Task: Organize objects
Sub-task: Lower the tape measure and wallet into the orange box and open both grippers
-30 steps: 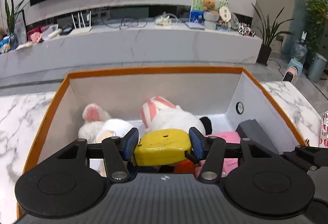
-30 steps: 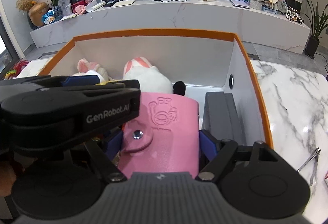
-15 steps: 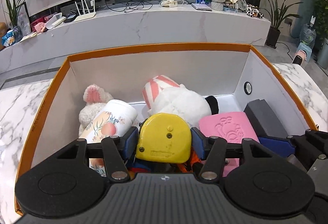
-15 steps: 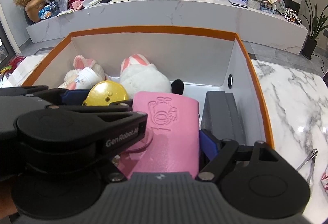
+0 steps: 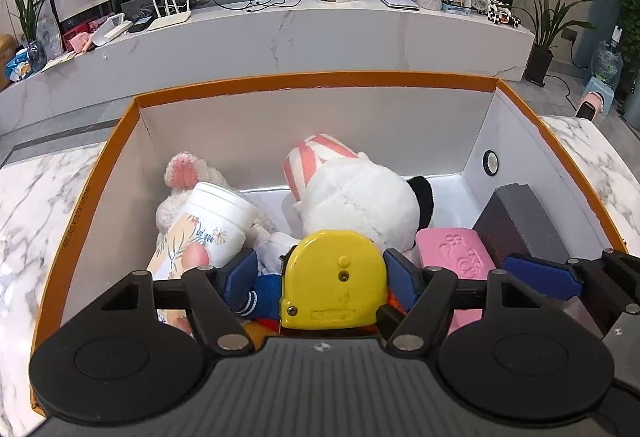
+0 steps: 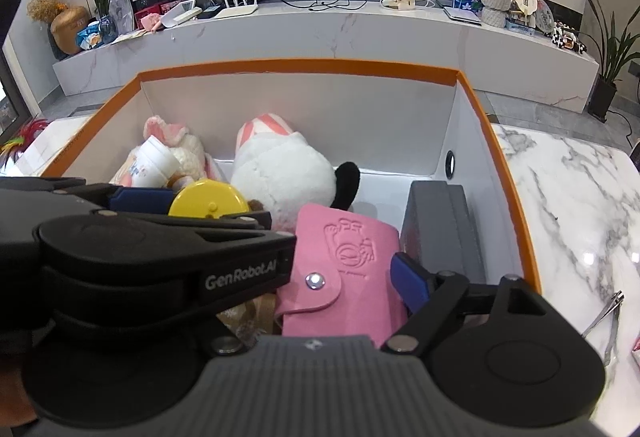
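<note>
An orange-rimmed white box [image 5: 312, 79] [image 6: 296, 64] holds plush toys, a floral cup [image 5: 204, 229], a grey case [image 5: 516, 221] and other things. My left gripper [image 5: 324, 273] is over the box's near side. Its jaws stand a little wider than the yellow tape measure [image 5: 334, 279] between them, with a gap on the left. My right gripper [image 6: 344, 273] has the pink wallet [image 6: 344, 269] between its jaws. Only its right finger [image 6: 408, 279] shows. The left gripper body hides the other side.
A white plush with a pink-striped hat [image 5: 352, 193] and a small bunny plush [image 5: 180, 173] lie at the back of the box. Nail clippers [image 6: 608, 313] lie on the marble table [image 6: 572, 197] right of the box. A TV console stands beyond.
Both grippers have tipped down into the box. The left jaws have spread off the tape measure. The pink wallet sits lower in the box and its snap flap shows.
</note>
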